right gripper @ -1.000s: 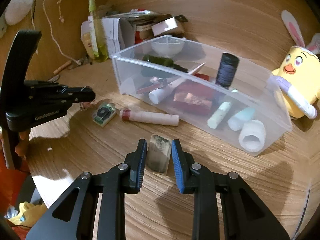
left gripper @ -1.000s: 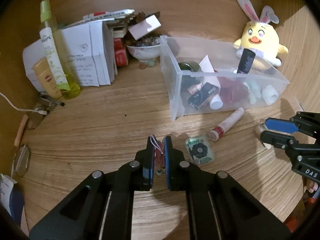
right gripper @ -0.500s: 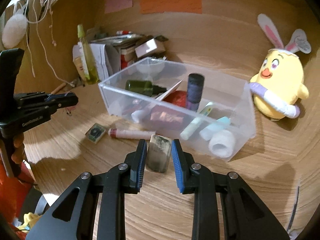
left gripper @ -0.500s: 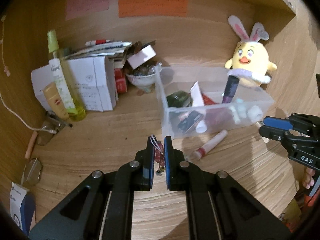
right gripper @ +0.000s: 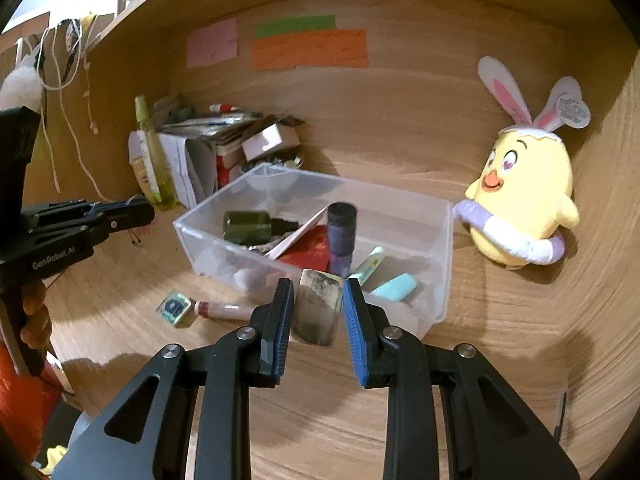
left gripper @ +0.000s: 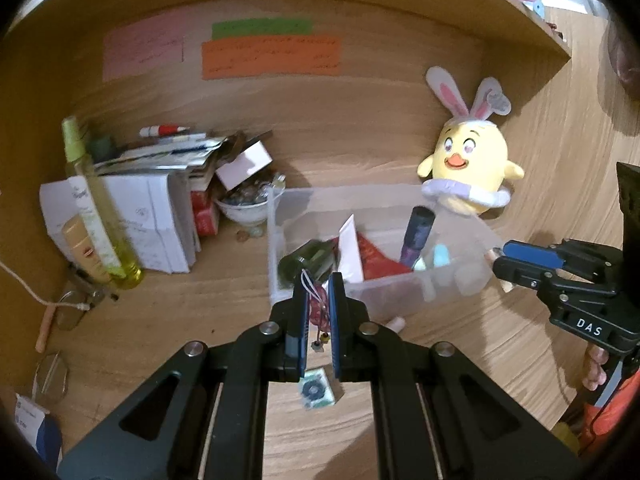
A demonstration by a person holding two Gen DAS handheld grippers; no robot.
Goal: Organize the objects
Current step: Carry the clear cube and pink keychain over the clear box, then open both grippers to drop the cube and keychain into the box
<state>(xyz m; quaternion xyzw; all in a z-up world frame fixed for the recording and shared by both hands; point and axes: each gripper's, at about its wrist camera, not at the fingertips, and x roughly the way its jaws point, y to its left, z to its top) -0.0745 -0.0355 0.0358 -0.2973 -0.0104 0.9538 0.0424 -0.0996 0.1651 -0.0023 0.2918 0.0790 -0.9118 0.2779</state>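
The left claw (left gripper: 318, 304) is pinched nearly closed on a small red charm (left gripper: 316, 307) with thin white cords at its top and tiny beads dangling below the pads. It hangs in the air above the wooden tabletop (left gripper: 200, 312), in front of the near wall of the clear plastic bin (left gripper: 276, 240). Directly beneath it on the wood lies a small square packet (left gripper: 316, 390) with a dark flower-like print.

The right claw (right gripper: 316, 312) is narrowly set, its blue pads gripping both sides of a smudged grey-white block (right gripper: 318, 306) that looks like an eraser. The block is lifted clear of the tabletop and sits just before the bin's front edge in the right wrist view.

Inside the bin lie a dark green bottle (right gripper: 256, 227), a red packet (right gripper: 310, 254), a white card (right gripper: 298, 234) leaning at an angle, an upright dark tube (right gripper: 341, 236), a pale stick (right gripper: 370, 266) and a light blue piece (right gripper: 394, 287). In front of the bin, a pale tube with a red end (right gripper: 224, 309) rests on the wood, just beside the square packet.

Behind the bin to the right stands a yellow chick plush (right gripper: 524, 200) with rabbit ears. To the left are a tall yellow-green bottle (left gripper: 94, 208), white boxes (left gripper: 152, 216), and a small bowl (left gripper: 244, 206). Pink, green and orange paper notes (left gripper: 272, 56) are stuck on the back panel.
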